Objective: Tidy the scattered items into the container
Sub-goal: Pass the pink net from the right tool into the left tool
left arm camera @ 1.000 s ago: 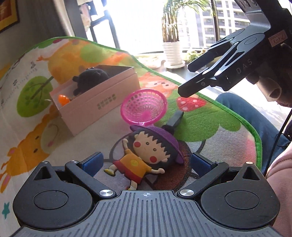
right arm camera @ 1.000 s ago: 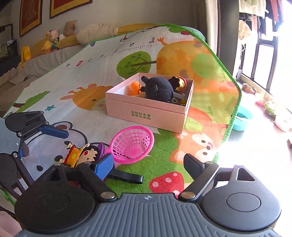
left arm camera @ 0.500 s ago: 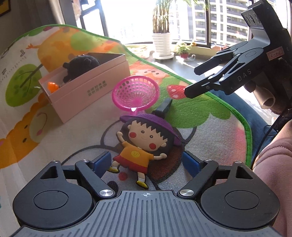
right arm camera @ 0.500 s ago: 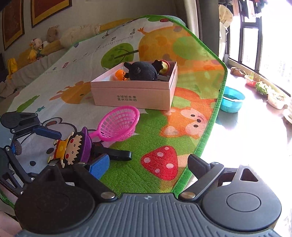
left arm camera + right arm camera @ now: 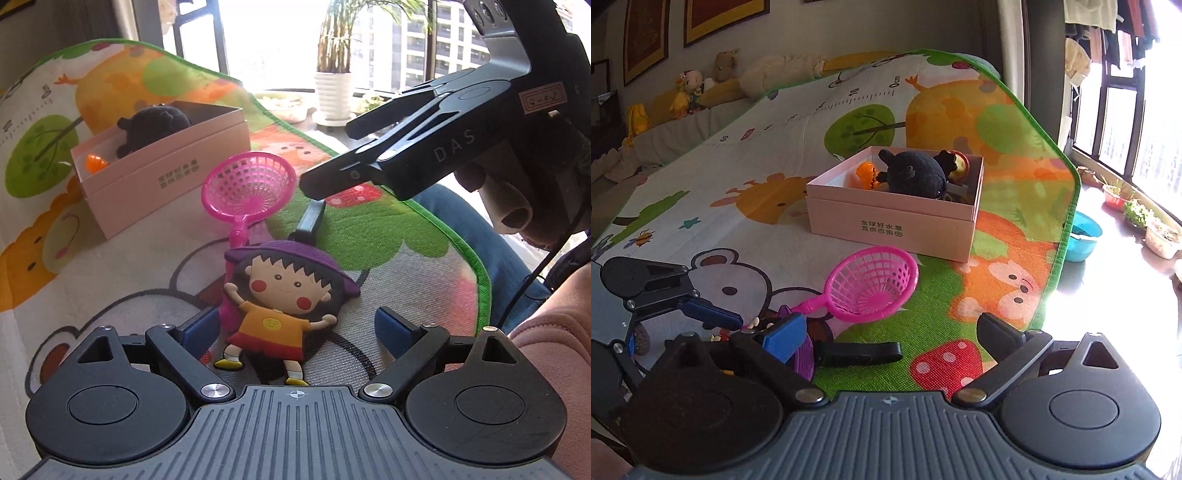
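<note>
The left gripper (image 5: 295,325) is spread wide and holds nothing; its blue pads (image 5: 199,328) stand on both sides of the flat cartoon girl figure (image 5: 280,295), which lies on the play mat (image 5: 110,280). The right gripper (image 5: 886,332) is also released and empty, and it hangs above the mat near the black clip (image 5: 858,352). The pink toy net (image 5: 251,184) lies just behind the figure; its handle appears to pass under the figure's left side, close to the left pad. The pink box (image 5: 897,221), the container, stands further back and already holds a black plush toy (image 5: 912,175) and some small things.

I think the main risk is the thinness of the figure. If the pads close too high, they can slide over it and catch nothing. If they close low, the left pad may also pinch the net handle, and then the net is dragged along or the figure twists. The two grippers are near each other, so they may collide. The box is quite full; the figure may rest on the plush and slip out.
</note>
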`<action>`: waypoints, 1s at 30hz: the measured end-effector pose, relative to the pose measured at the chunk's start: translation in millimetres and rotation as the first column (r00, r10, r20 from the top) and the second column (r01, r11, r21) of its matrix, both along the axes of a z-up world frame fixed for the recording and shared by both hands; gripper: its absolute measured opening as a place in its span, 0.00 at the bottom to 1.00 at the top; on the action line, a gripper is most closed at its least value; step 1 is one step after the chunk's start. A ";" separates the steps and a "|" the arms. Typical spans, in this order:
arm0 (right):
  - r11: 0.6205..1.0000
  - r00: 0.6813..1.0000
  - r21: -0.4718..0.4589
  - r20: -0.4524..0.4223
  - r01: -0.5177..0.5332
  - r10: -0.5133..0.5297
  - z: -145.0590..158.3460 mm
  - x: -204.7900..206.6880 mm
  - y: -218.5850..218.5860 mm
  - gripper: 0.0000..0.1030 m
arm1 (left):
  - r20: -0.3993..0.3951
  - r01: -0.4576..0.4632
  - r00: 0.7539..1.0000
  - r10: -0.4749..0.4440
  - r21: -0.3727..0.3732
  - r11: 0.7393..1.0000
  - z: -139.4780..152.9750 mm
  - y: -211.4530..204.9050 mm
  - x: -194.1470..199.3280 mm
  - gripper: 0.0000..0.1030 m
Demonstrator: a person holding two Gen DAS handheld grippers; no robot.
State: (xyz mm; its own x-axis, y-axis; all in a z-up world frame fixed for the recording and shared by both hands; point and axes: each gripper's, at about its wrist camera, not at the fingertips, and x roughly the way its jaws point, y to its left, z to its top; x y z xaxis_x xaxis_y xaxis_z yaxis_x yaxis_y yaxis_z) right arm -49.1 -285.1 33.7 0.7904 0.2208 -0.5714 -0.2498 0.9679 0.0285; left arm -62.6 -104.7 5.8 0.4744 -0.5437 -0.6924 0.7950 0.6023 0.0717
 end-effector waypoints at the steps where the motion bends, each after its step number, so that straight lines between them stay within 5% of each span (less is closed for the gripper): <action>1: 1.000 1.000 0.006 -0.008 0.011 -0.011 -0.5 9.1 5.2 1.00 | -0.003 0.001 1.000 -0.001 -0.005 1.000 0.4 -0.2 -1.3 0.92; 9: 0.995 0.981 -0.009 -0.166 0.103 -0.103 -22.4 77.6 44.4 0.98 | -0.030 0.020 0.999 -0.021 -0.061 0.998 0.0 5.2 -16.4 0.94; 11: 0.996 0.978 -0.040 -0.191 0.081 -0.087 -27.5 82.0 49.1 0.79 | -0.025 -0.005 1.000 0.003 -0.077 0.997 1.1 10.0 -14.4 0.94; 20: 0.996 0.978 0.090 -0.206 0.029 -0.010 -9.8 80.1 41.1 0.73 | 0.005 -0.185 0.982 0.187 -0.104 0.977 6.6 31.4 6.6 0.97; 22: 0.989 0.970 0.149 -0.243 0.013 0.024 -5.9 89.3 46.6 0.54 | 0.022 -0.214 0.976 0.217 -0.099 0.972 8.1 36.5 7.8 0.97; 28: 0.958 0.924 0.268 -0.332 -0.103 0.192 -12.6 106.9 92.0 0.54 | 0.036 -0.300 0.952 0.304 -0.092 0.950 11.8 60.9 5.1 0.98; 30: 0.944 0.908 0.288 -0.332 -0.161 0.256 -12.6 103.4 105.2 0.63 | 0.035 -0.329 0.942 0.333 -0.082 0.941 10.3 69.7 6.0 0.98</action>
